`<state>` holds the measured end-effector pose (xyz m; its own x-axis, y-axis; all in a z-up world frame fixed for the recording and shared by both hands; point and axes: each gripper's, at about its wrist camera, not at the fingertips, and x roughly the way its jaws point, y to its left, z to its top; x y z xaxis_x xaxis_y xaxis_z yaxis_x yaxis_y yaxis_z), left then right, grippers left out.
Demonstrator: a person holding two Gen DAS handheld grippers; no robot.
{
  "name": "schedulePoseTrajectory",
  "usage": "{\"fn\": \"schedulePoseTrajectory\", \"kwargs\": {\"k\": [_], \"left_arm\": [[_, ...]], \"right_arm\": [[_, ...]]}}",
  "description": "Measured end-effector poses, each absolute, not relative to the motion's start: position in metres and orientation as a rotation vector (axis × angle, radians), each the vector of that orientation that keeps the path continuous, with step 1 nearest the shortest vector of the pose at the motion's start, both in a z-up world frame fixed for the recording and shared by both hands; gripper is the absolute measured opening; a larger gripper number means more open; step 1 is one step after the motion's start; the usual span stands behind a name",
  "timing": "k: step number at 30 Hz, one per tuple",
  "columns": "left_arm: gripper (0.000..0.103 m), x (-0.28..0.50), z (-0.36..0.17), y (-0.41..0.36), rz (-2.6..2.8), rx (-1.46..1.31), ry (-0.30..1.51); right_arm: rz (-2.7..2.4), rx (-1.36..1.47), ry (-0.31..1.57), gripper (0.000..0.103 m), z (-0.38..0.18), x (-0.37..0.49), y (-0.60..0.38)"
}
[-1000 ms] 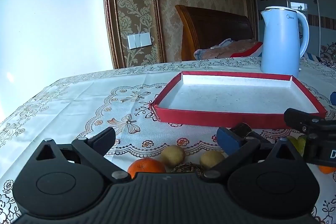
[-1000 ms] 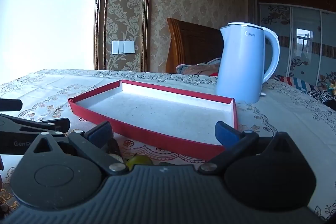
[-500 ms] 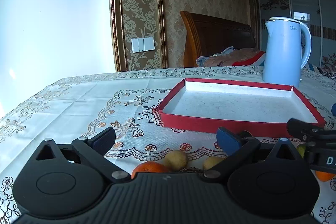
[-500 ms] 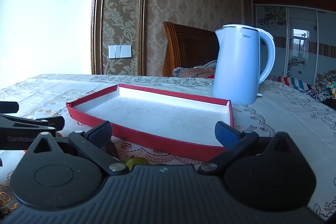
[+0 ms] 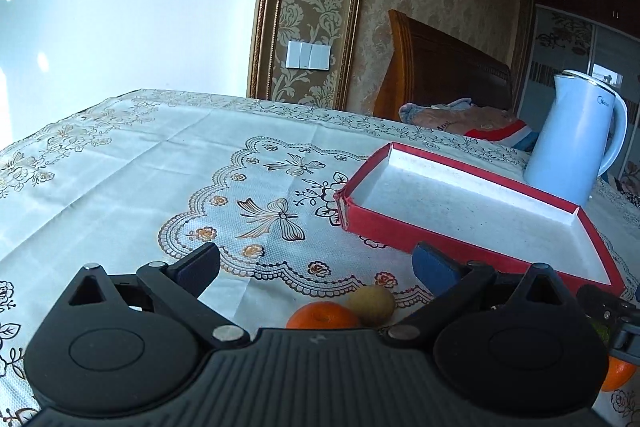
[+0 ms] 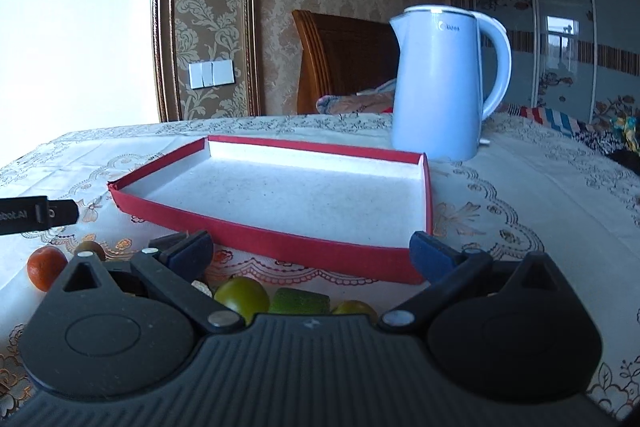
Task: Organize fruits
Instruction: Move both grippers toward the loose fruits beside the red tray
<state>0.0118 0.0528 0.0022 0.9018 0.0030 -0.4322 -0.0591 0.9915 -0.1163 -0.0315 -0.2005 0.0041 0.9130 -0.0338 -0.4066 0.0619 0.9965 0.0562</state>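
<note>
**No fruit picked yet, red tray is bare**

I've got 2 tongs up over the table, and both are wide open w/ nothing in them.

Left gripper (image 5: pixel 316 267): fingers spread far apart, nothing held. Just past it, at about 6 o'clock in the left view, sits an orange (image 5: pixel 322 315). A small yellow-brown fruit (image 5: pixel 371 303) is touching it on the far side. The red tray (image 5: pixel 448 241) is at 3 o'clock, a bit past the fruit. Nothing is in it.

Right gripper (image 6: pixel 310 255): also open wide, nothing held. Low in the right view, at 6 o'clock, I see a round green fruit (image 6: pixel 242 295), a flat green piece (image 6: pixel 300 301) beside it, and a bit of a yellow-green one (image 6: pixel 354 307). I can't tell what the flat piece is. A 2nd little orange (image 6: pixel 46 267) sits at 8 o'clock. The blue kettle (image 6: pixel 444 83) stands behind the tray at 1 o'clock, out of my way.

Step now, I think: getting ready for the 1st pick. All fruit is on the cloth in front of the tray.

Next move, my guess: tip the left one down, get the fingers on both sides of the orange, squeeze soft. The yellow-brown one is touching it, so it may roll if I bump it. Then lift over the near tray wall & let go inside.
</note>
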Motion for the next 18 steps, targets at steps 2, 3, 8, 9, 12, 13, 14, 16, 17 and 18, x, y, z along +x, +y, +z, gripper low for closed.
{"fn": "schedulePoseTrajectory", "kwargs": {"k": [2,3,8,9,12,13,14,16,17,18], "left_arm": [[0.103,0.01,0.001,0.05,0.067,-0.095,0.435],[0.103,0.01,0.001,0.05,0.079,-0.081,0.431],[0.103,0.009,0.0,0.054,0.083,-0.093,0.455],[0.103,0.009,0.0,0.055,0.083,-0.095,0.456],[0.103,0.009,-0.001,0.052,0.076,-0.078,0.471],[0.103,0.009,-0.002,0.051,0.074,-0.068,0.474],[0.103,0.008,-0.002,0.049,0.072,-0.054,0.474],[0.103,0.008,-0.003,0.046,0.071,-0.03,0.476],[0.103,0.008,-0.004,0.044,0.068,-0.023,0.477],[0.103,0.008,-0.004,0.043,0.065,-0.018,0.478]], "right_arm": [[-0.04,0.063,0.427,0.103,0.002,-0.03,-0.199],[-0.034,0.052,0.432,0.103,0.002,-0.03,-0.197],[-0.002,0.04,0.443,0.103,0.001,-0.029,-0.194],[-0.008,0.061,0.434,0.103,0.002,-0.031,-0.197],[-0.02,0.125,0.436,0.103,0.002,-0.032,-0.21],[-0.032,0.129,0.446,0.103,0.002,-0.033,-0.213],[-0.042,0.135,0.45,0.103,0.002,-0.034,-0.218],[-0.055,0.16,0.449,0.103,0.001,-0.039,-0.23],[-0.064,0.173,0.448,0.103,0.001,-0.043,-0.237],[-0.07,0.184,0.451,0.103,0.0,-0.046,-0.244]]}}
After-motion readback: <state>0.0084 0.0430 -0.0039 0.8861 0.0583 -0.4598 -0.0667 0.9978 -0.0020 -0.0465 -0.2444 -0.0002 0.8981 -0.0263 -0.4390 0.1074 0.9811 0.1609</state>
